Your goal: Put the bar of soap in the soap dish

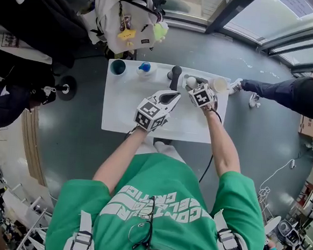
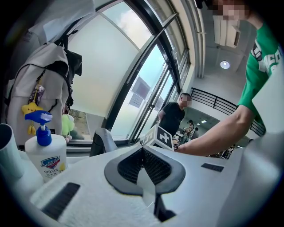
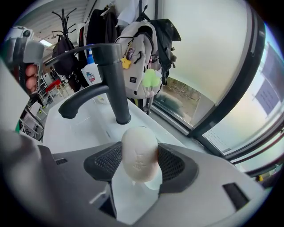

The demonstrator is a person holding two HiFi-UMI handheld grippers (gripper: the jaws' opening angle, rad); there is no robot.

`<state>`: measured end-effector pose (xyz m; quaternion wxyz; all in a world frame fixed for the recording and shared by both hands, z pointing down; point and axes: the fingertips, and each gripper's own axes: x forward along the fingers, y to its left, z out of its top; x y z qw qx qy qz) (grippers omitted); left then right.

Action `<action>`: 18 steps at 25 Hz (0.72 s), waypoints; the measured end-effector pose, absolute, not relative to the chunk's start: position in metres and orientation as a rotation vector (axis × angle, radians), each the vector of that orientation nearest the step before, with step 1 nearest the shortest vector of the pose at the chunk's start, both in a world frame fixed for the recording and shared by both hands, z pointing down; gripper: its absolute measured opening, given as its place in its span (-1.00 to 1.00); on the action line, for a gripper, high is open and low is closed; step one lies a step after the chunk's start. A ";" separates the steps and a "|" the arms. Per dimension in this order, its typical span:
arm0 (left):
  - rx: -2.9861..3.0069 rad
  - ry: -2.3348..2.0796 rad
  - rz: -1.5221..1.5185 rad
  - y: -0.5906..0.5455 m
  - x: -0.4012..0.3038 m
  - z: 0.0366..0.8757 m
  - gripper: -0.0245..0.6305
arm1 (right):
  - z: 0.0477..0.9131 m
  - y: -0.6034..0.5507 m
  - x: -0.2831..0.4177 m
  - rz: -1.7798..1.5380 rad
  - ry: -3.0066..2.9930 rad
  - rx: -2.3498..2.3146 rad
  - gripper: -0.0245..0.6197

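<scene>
A white oval bar of soap (image 3: 139, 156) stands upright between the black ribbed pads of my right gripper (image 3: 140, 165), which is shut on it. In the head view that gripper (image 1: 194, 85) hovers over the back right of the white sink counter (image 1: 119, 113), with the soap (image 1: 191, 82) at its tip, just right of the dark faucet (image 1: 176, 75). A round beige dish (image 1: 220, 84) sits right of it at the counter's back corner. My left gripper (image 1: 173, 98) is over the basin, shut with nothing in it (image 2: 143, 150).
The faucet (image 3: 111, 80) rises just ahead and left of the soap. A teal cup (image 1: 118, 67) and a blue-pump bottle (image 1: 145, 68) stand at the counter's back left. A backpack (image 1: 127, 17) hangs behind. A person's legs (image 1: 278, 91) reach in from the right.
</scene>
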<state>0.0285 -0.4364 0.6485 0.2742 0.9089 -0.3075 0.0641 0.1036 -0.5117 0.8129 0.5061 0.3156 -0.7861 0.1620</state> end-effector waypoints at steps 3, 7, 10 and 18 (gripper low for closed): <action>2.436 -0.827 0.167 -0.438 0.027 0.650 -0.91 | 0.813 -0.517 0.103 0.360 -1.873 0.741 -0.13; 2.425 -0.829 0.163 -0.438 0.025 0.652 -0.91 | 0.818 -0.519 0.102 0.302 -1.829 0.688 -0.13; 2.417 -0.836 0.158 -0.440 0.023 0.654 -0.91 | 0.824 -0.518 0.100 0.257 -1.795 0.631 -0.13; 2.399 -0.860 0.147 -0.443 0.014 0.658 -0.91 | 0.837 -0.516 0.101 0.219 -1.765 0.599 -0.13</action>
